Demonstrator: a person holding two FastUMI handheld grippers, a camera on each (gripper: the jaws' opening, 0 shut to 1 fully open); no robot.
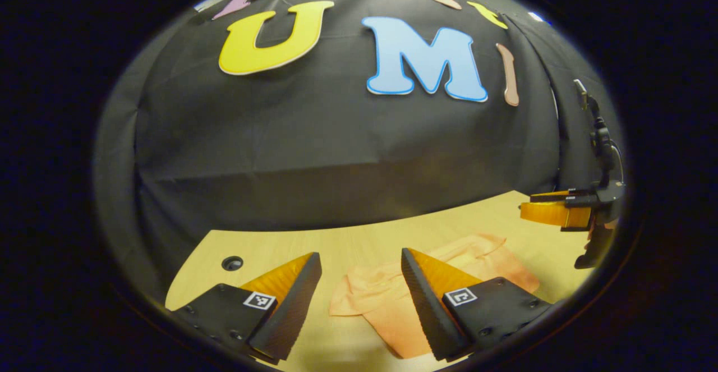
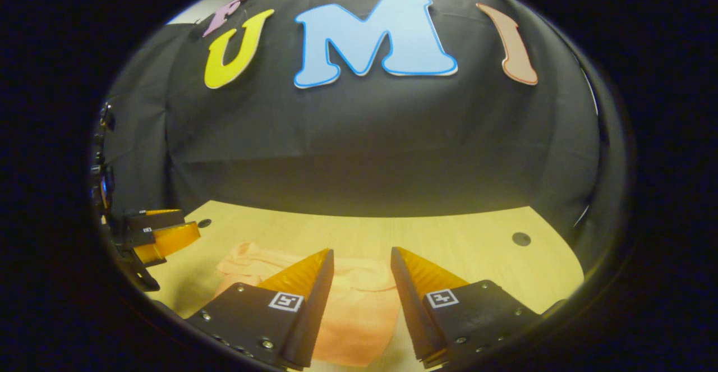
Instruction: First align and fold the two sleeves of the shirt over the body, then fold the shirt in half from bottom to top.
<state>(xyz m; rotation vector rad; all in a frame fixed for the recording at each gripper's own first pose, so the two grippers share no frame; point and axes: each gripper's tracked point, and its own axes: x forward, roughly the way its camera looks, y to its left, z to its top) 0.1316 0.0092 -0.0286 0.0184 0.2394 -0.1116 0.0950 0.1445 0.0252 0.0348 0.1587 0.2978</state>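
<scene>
Backdrop: black cloth wall [image 1: 336,153] ahead of me, hanging in soft creases and folding round on both sides. Furniture: one counter [image 2: 449,237], pale wood-grain top with rounded corners, its far edge meeting the cloth. Fittings: a small dark round hole [image 1: 232,263] near each far corner of the counter. Lighting: dim, with the wall in shadow low down.

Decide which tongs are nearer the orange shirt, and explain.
Probably the right, though it is close. The right tongs hang open directly above the orange shirt, cloth showing between the fingers. The left tongs hang open over its left edge, with bare table beneath one finger.
</scene>
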